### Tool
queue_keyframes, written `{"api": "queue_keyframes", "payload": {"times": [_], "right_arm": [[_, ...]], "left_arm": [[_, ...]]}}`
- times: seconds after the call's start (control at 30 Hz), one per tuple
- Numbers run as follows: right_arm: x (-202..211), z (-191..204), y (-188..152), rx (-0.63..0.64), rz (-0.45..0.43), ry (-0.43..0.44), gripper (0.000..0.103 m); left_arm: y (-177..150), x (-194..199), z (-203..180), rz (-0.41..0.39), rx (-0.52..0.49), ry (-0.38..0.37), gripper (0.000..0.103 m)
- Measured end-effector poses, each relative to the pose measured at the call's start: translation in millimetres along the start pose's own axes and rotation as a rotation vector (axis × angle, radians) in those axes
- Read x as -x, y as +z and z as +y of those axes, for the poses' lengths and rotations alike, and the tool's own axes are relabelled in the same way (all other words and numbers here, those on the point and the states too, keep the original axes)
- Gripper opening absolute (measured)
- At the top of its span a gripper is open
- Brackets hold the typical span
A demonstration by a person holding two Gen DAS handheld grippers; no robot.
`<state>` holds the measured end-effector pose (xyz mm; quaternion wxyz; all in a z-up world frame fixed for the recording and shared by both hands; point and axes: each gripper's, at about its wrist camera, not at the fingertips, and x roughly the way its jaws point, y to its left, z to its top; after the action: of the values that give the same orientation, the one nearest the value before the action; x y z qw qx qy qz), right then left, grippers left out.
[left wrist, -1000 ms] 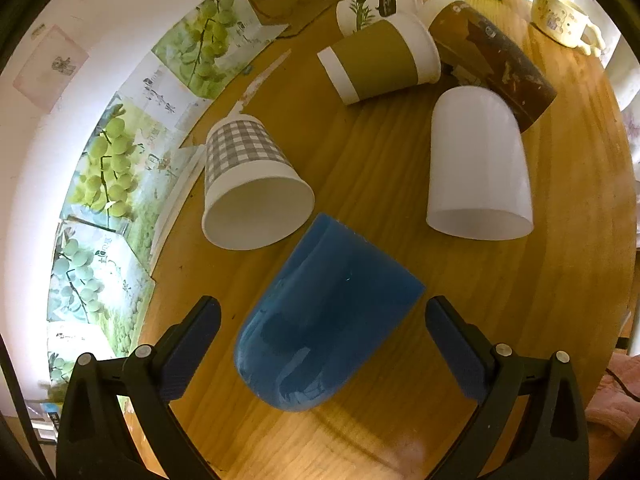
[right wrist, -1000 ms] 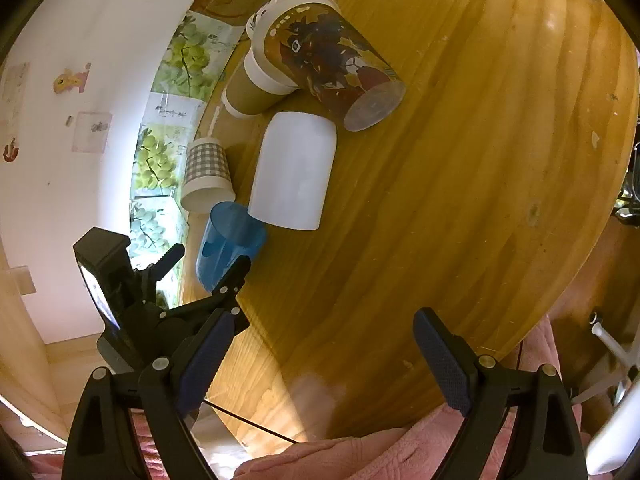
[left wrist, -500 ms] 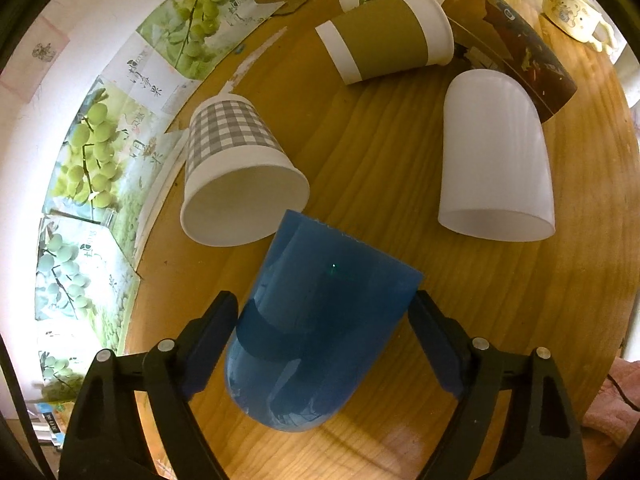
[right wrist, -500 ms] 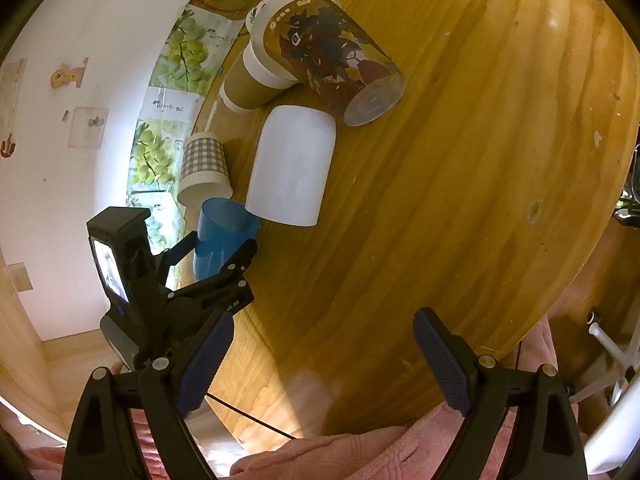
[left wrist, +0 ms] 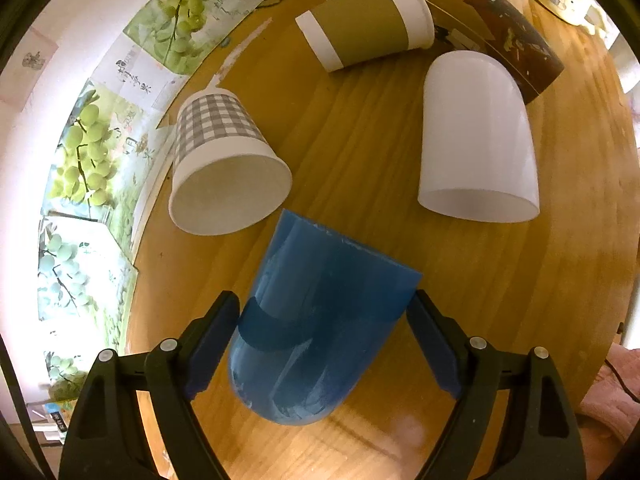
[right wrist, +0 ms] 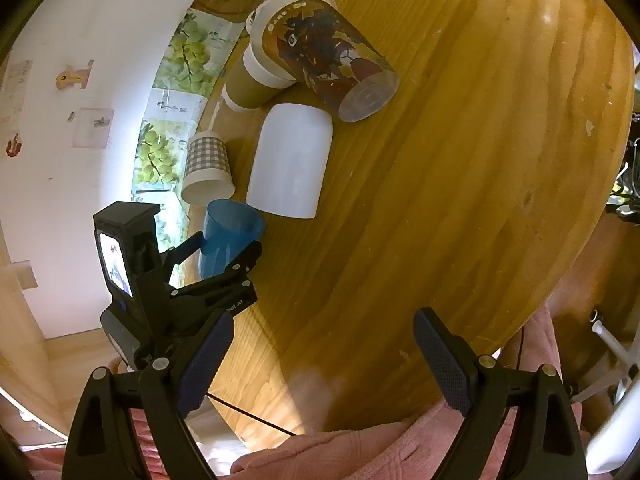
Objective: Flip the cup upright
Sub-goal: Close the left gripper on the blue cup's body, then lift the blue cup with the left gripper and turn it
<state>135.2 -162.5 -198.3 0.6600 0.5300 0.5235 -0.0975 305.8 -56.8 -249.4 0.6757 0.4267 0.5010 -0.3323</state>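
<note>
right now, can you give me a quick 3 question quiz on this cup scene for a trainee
1. True or false: the left gripper is shut on the blue cup.
2. Which cup touches the blue cup's rim? A) checked cup B) white cup C) olive cup
3. Fill in: the right gripper is open and holds ____.

Key: 1 true; 2 A; 3 nothing

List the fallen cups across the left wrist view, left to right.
Checked cup → blue cup, between the left gripper fingers → olive cup → white cup → brown printed cup.
</note>
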Motion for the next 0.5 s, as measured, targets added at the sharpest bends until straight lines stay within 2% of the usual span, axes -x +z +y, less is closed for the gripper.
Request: {"api": "queue_keyframes", "payload": {"times": [0.27, 0.5], "right_arm": [[5.2, -1.4, -2.7, 0.015, -0.006, 0.034, 0.092], [12.6, -4.2, -3.8, 0.064, 0.002, 0.077, 0.092]], "left_arm": [[-8.5, 13.5, -4.8, 0.045, 0.034, 0.007, 0.086], [-17.7, 28.0, -8.4, 0.105, 0.119, -0.03, 0.084]]}}
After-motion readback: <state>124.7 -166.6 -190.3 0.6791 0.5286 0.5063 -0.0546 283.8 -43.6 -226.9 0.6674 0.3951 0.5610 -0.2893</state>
